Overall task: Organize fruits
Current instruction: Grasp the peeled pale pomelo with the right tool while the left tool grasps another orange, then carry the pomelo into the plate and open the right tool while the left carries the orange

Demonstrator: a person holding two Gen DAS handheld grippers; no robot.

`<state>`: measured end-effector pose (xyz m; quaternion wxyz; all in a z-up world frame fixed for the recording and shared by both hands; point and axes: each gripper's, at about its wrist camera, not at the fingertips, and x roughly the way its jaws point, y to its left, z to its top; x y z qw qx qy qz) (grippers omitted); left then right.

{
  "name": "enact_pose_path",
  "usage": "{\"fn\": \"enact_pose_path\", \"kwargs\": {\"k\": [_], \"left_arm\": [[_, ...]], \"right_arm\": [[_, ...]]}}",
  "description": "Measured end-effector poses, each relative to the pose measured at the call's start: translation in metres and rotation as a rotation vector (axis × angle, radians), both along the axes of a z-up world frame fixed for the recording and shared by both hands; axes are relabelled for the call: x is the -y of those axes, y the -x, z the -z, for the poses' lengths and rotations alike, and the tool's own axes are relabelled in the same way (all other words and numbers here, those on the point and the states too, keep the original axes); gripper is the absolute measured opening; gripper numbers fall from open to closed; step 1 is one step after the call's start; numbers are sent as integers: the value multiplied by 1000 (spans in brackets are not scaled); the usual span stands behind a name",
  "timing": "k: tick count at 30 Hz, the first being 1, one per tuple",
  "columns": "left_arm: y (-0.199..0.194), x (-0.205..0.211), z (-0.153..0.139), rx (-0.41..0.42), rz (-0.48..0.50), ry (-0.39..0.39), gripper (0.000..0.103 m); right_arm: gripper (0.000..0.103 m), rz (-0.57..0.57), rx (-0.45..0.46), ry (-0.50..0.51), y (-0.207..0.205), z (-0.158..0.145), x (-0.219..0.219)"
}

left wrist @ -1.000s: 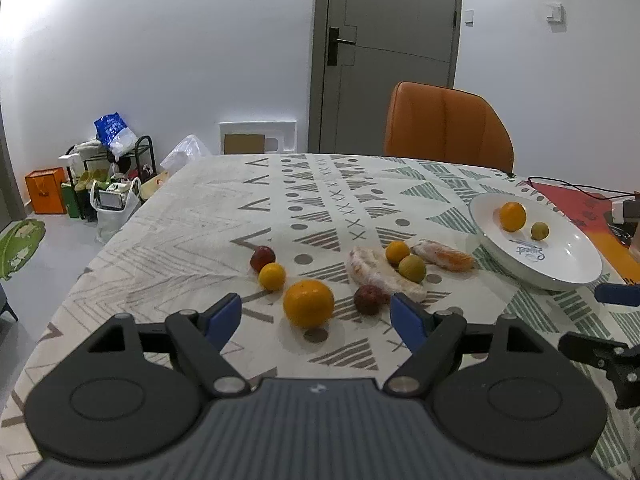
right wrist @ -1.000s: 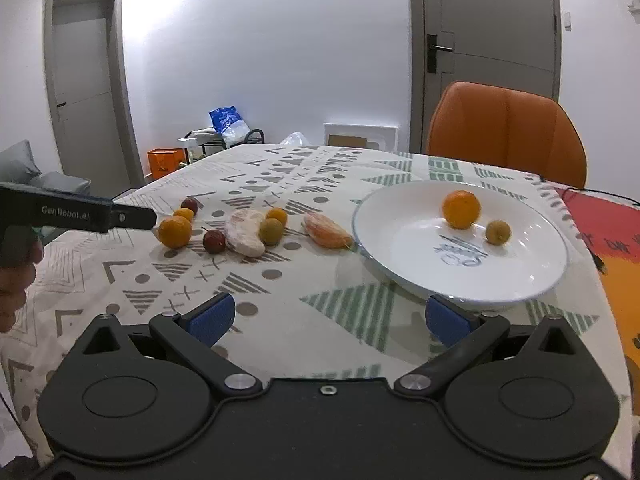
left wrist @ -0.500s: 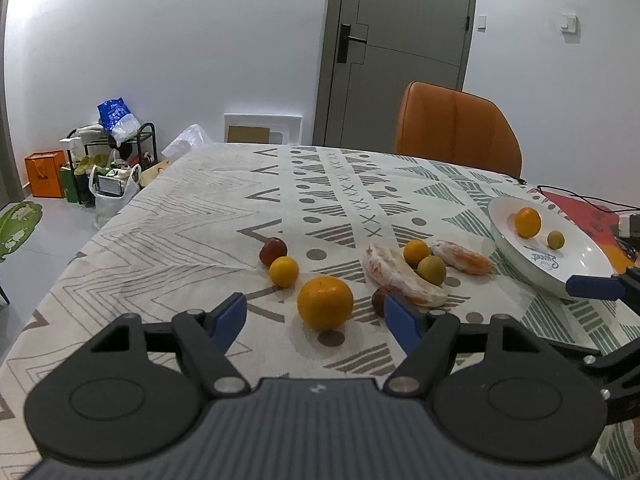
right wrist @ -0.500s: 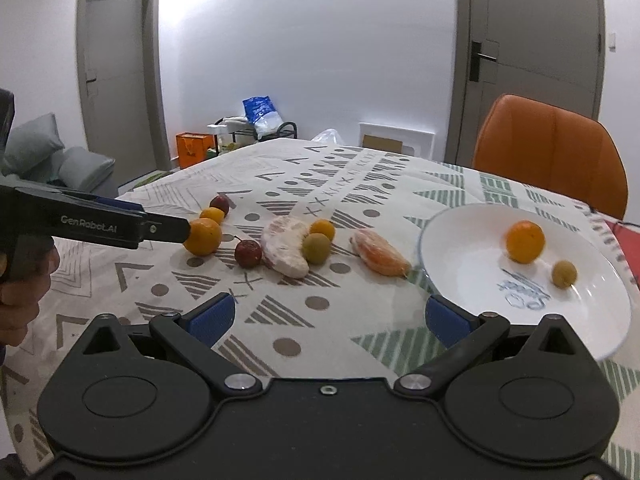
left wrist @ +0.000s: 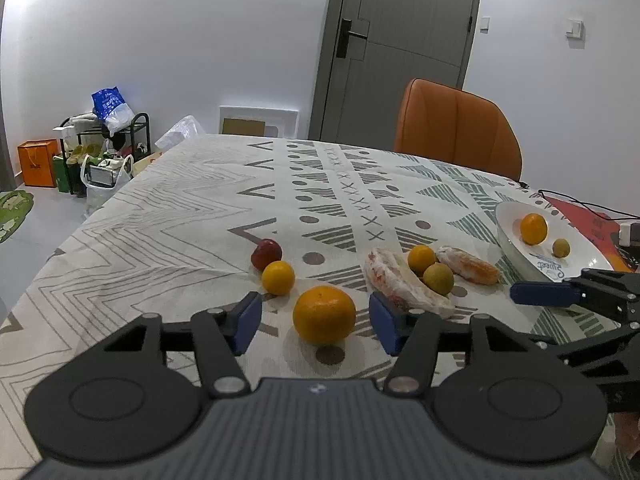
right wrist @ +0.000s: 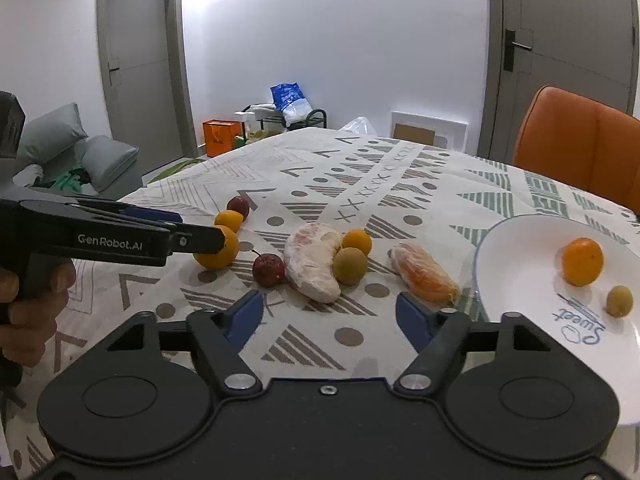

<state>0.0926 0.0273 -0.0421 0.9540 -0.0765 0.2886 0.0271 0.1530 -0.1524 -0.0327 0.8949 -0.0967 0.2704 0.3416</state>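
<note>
My left gripper [left wrist: 316,322] is open with a large orange [left wrist: 324,314] between its fingers, not gripped. Behind it lie a small yellow-orange fruit [left wrist: 278,277] and a dark red fruit [left wrist: 266,254]. To the right lie a wrapped pomelo wedge [left wrist: 404,286], a small orange fruit [left wrist: 421,258], a green fruit [left wrist: 438,278] and a wrapped orange piece [left wrist: 468,265]. My right gripper [right wrist: 330,320] is open and empty, just short of the pomelo wedge [right wrist: 316,258] and a dark red fruit [right wrist: 268,271]. The white plate [right wrist: 516,300] holds an orange [right wrist: 582,261] and a small green fruit [right wrist: 619,300].
An orange chair [left wrist: 456,128] stands at the table's far side. A cable and a red mat [left wrist: 580,212] lie at the far right. Bags and a rack [left wrist: 100,148] stand on the floor to the left. A grey sofa [right wrist: 76,156] shows left in the right wrist view.
My left gripper has moved forward so the large orange now sits between its open fingers. My right gripper has swung left from the plate toward the loose fruits.
</note>
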Motion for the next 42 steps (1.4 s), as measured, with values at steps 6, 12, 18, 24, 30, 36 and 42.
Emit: {"fn": "enact_pose_path", "kwargs": {"k": [6,12,18,24,30,36,42], "left_arm": [[-5,-2,6,-18,12,21,52],[-6,-7,17,-22,34,76,36],[-2,-8,9,-31,1,72,35],[9,-2,2,-8,-16,84,35],[15,8,-3,1,12,71,35],[20,9,-6,9,10,68,35],[22,7,-6,11,-1,69,35]], "right_arm": [[54,-23,-34,-10,-11,4,-10],[48,-33,-73,-1,-25,14,-22],[29,-31,-80,-23,-30,17,-23],[28,-46,-86,-37,-12,15,-8],[28,-18,-93,-49,5,11,11],[29,-4,-154,-93,14,10,28],[39,7,-119,-84,14,7,23]]}}
